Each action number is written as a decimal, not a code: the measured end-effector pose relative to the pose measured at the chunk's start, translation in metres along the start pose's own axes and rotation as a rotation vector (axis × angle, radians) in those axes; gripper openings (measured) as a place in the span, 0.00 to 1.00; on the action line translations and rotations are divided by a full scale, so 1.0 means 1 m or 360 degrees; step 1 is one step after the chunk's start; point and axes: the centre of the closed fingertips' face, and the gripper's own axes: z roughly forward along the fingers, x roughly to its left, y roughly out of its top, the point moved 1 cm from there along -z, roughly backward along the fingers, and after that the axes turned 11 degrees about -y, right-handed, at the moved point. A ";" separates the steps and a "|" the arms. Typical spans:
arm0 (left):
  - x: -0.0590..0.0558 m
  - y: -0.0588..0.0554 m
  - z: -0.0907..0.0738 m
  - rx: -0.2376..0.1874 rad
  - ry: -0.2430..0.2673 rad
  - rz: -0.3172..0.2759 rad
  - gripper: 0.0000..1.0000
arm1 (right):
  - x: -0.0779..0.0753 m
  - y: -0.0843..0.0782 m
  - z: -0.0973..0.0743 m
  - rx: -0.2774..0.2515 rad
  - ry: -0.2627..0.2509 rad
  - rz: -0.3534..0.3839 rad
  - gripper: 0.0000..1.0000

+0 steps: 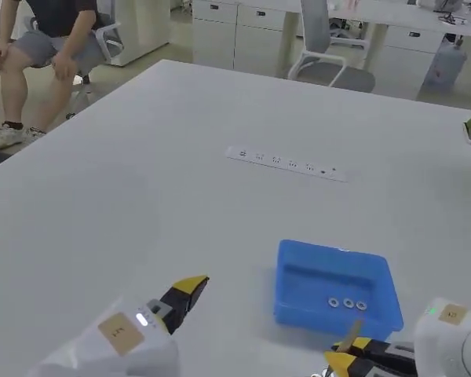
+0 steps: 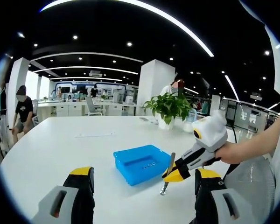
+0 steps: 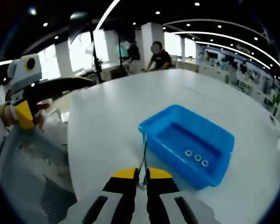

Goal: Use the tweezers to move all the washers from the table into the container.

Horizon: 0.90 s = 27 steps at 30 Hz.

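Observation:
A blue container [image 1: 292,271] stands on the white table, with three washers [image 1: 348,303] lying in a row on its floor. Just in front of its near wall, my right gripper [image 1: 341,360] is shut on the tweezers [image 3: 143,151]. The tweezers [image 2: 168,173] point down at the table beside the container [image 2: 130,164]. Whether their tips hold a washer I cannot tell. My left gripper [image 1: 192,284] hovers to the left of the container with its jaws wide apart and nothing between them. From my right gripper view the washers [image 3: 196,157] sit in the container [image 3: 175,119].
A white power strip [image 1: 286,162] lies further back on the table [image 1: 125,181]. A person [image 1: 43,39] sits on a chair beyond the table's far left edge. An office chair [image 1: 326,59] stands behind the table. A potted plant [image 2: 168,107] is on the table's far side.

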 end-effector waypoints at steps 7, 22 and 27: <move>0.001 -0.001 0.000 0.0005 0.0001 -0.0002 0.91 | -0.004 0.000 0.000 -0.0019 -0.0021 0.0071 0.04; 0.002 -0.002 0.000 0.0007 -0.0001 0.0001 0.90 | -0.005 -0.002 -0.002 -0.0041 -0.0037 0.0058 0.04; 0.002 -0.002 0.000 0.0008 0.0000 0.0002 0.90 | -0.006 -0.003 -0.003 -0.0050 -0.0031 0.0074 0.04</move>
